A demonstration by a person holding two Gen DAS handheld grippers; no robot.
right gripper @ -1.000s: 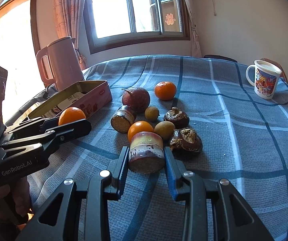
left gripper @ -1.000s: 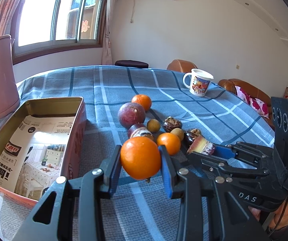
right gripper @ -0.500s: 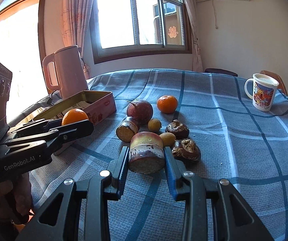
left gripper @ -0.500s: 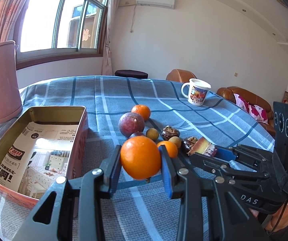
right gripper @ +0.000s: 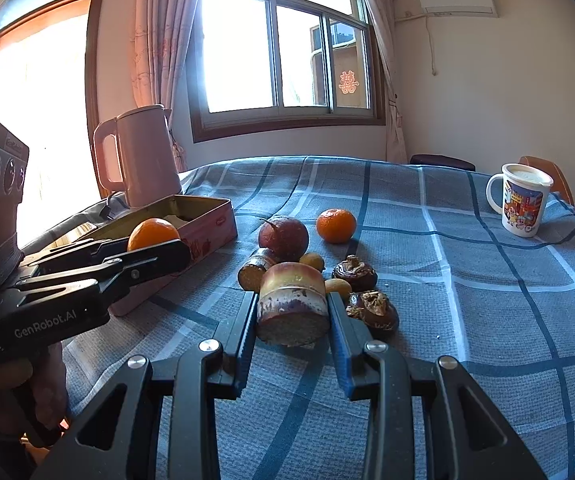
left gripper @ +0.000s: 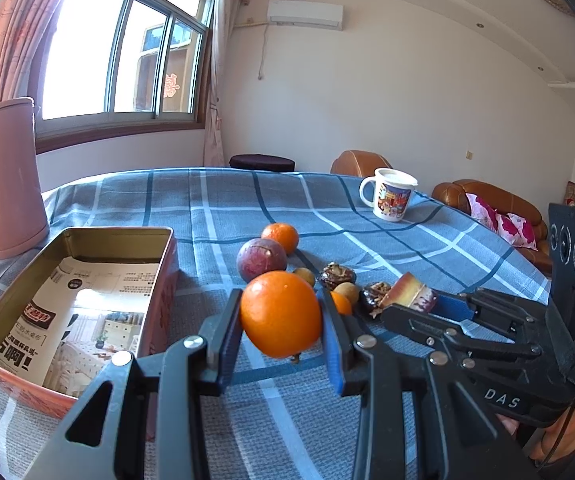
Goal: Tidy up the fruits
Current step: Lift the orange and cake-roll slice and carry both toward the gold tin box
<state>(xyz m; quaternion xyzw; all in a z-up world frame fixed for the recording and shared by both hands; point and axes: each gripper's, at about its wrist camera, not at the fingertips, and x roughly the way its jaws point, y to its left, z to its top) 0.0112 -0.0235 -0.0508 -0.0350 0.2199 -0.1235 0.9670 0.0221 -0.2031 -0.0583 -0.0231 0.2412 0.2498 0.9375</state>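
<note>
Orange and round, the big orange sits squeezed between the two blue pads of the left gripper, and it is lifted up off the table with its blue checked cloth. That claw is closed tight on the fruit, one pad on each side. Just to its left on the table is the open tin box with a printed paper inside, near the left edge of the table. The orange is beside the box, not in it. The right gripper is closed on a short chunk of sugarcane, purple and yellow on the outside and pale at the cut end, with a pad pressed on each side of it. In the left wrist view this claw reaches in from the right, holding the chunk close to the pile of fruit. More fruit lies in the middle of the table: a dark red passion fruit, a small orange behind it, another cane piece, two little yellow round fruits, and two brown water chestnuts. One more orange peeks out behind the left claw. A pink kettle stands behind the box at the far left side of the table. A white mug with a cartoon picture stands far off near the right back edge
</note>
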